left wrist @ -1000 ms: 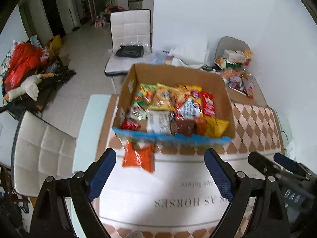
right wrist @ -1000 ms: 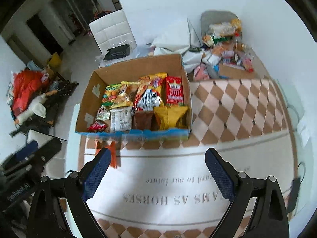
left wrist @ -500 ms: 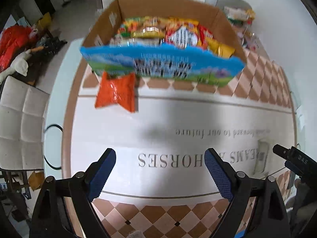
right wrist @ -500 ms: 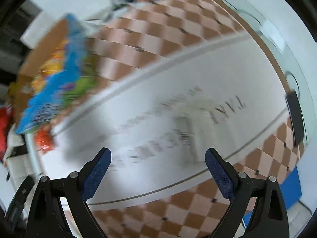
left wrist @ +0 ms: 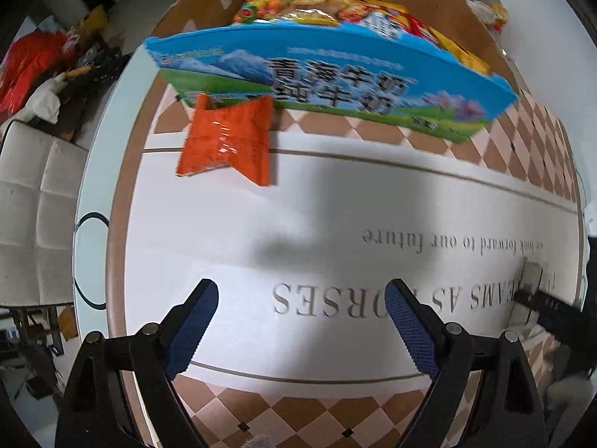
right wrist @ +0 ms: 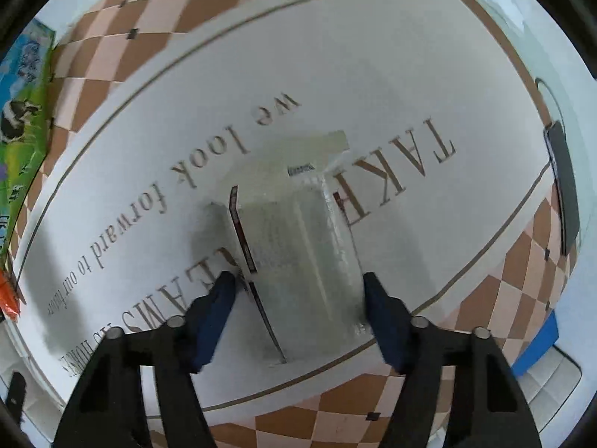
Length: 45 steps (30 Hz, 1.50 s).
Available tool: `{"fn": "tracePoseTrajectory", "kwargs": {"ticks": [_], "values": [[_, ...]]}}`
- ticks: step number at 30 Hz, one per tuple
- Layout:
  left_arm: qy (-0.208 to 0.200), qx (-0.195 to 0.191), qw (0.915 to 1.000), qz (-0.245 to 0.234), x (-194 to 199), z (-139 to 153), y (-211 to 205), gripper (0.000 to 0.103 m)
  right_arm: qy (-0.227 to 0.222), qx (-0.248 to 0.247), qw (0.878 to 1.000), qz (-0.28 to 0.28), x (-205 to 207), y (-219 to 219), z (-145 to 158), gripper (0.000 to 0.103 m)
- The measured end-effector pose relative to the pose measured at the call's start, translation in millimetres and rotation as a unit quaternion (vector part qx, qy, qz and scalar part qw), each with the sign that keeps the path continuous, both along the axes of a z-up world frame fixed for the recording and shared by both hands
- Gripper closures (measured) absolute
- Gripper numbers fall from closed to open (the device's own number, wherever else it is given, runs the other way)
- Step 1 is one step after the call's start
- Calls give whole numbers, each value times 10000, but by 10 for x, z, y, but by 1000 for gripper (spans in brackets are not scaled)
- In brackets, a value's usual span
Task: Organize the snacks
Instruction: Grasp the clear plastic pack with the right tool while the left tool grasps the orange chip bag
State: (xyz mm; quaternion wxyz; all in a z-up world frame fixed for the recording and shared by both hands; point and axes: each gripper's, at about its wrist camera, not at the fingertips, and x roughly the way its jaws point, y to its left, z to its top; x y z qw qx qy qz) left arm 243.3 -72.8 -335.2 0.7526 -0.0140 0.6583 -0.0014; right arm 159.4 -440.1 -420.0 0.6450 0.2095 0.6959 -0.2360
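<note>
The right gripper (right wrist: 298,291) straddles a pale packet (right wrist: 298,254) lying flat on the tablecloth (right wrist: 373,74); its fingers (right wrist: 218,298) stand at the packet's two long edges, jaws not closed on it. The left gripper (left wrist: 298,306) is wide and empty over the cloth, well short of the snack box (left wrist: 335,82). An orange packet (left wrist: 227,142) lies against the box's front.

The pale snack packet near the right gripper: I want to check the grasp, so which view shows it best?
The right wrist view: the pale packet fills the centre, lying on the tablecloth between the right gripper fingers. In the left wrist view, the packet is a small blurred sliver at the right edge, beside the gripper tip.
</note>
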Motion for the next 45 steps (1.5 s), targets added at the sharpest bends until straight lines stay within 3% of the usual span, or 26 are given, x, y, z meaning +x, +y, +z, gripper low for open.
{"fn": "tracePoseTrajectory", "kwargs": {"ticks": [11,17,25,34,40,45], "values": [[-211,328,9986,371,444,22,405,12,-82,559,9921,1121,331,972,9,42],[-155,427,9980,441,729,-50,590,12,-115,582,9857,1580,588,1414,-41,42],[98,154,9988,447,1080,-227,704,12,-135,554,9837,1706,882,1583,-40,42],[608,-298,9972,309,1324,-562,654,12,-134,565,9835,1716,838,1601,21,42],[881,-298,9953,287,1400,-764,629,12,-107,561,9834,1721,932,1541,53,42],[803,-365,9955,347,1391,-803,710,16,-80,551,9830,1747,1112,1655,112,42]]}}
